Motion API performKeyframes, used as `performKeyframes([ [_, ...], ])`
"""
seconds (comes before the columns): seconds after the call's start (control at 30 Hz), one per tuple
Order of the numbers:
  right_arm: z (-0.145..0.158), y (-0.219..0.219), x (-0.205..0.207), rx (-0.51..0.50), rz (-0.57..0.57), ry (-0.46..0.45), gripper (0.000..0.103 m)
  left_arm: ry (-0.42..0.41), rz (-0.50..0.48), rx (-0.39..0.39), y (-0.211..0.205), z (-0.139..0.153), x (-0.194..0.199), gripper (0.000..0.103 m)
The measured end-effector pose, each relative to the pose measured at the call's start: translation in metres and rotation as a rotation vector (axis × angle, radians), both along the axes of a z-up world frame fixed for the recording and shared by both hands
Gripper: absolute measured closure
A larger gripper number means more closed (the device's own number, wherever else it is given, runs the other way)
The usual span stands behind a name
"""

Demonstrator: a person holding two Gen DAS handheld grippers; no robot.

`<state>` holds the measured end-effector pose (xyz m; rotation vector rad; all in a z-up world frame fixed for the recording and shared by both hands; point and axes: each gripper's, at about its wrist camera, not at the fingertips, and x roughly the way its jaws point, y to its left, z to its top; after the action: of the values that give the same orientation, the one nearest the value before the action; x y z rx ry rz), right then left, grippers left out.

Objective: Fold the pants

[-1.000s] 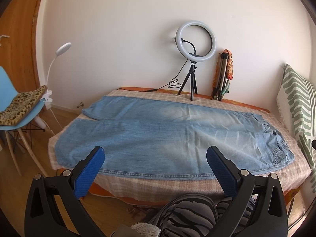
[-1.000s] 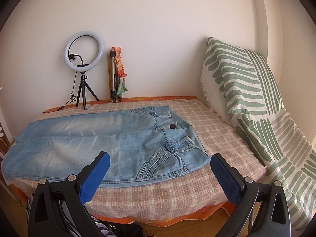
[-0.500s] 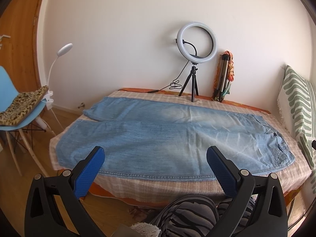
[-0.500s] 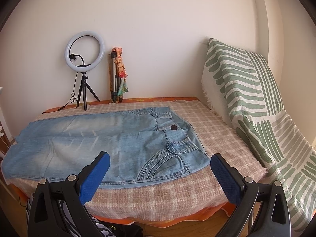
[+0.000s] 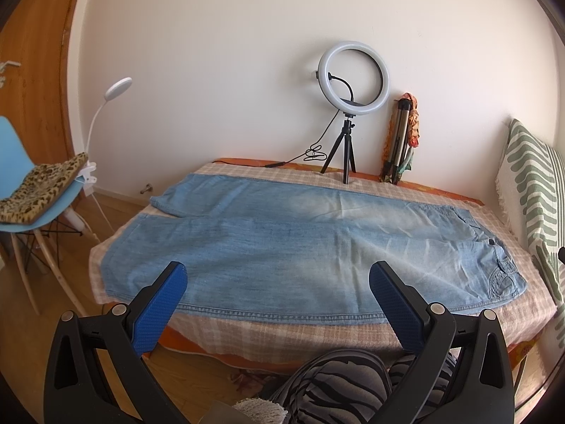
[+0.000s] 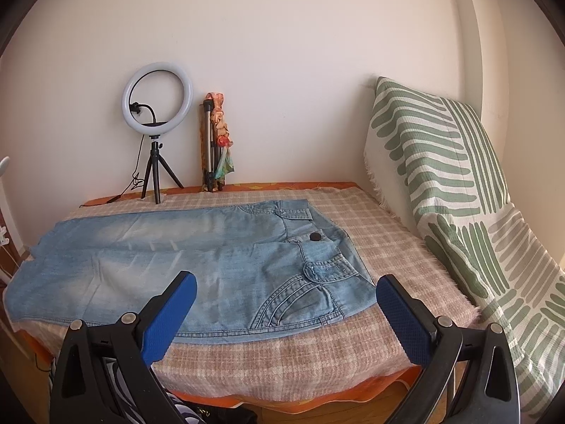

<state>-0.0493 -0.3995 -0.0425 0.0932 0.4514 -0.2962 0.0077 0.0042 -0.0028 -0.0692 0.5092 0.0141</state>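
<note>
A room in a home is shown, set up partly for filming. A low bed or table covered with a checked blanket (image 5: 317, 335) is placed against a plain white wall (image 5: 229, 70), with a green-patterned cushion (image 6: 441, 162) propped at one end and wooden flooring (image 5: 42, 318) seen beside it. A blue chair (image 5: 21, 219) draped with a leopard-print cloth (image 5: 42, 183), a white clip-on lamp (image 5: 116, 88), a ring light (image 5: 353, 77) on a small tripod and a folded tripod (image 6: 212, 148) leaned against the wall are also seen.
</note>
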Motion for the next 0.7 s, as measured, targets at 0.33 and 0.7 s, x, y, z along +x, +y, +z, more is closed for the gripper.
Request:
performKeyframes([
  [0.33,-0.003,0.013,0.002,-0.003,0.048,-0.02,0.0,-0.051,0.031,-0.001,0.01,0.006,-0.006,0.0],
  [0.7,-0.004,0.017,0.004,-0.001,0.07,-0.017,0.0,-0.057,0.044,0.017,0.016,0.005,-0.007,0.0],
])
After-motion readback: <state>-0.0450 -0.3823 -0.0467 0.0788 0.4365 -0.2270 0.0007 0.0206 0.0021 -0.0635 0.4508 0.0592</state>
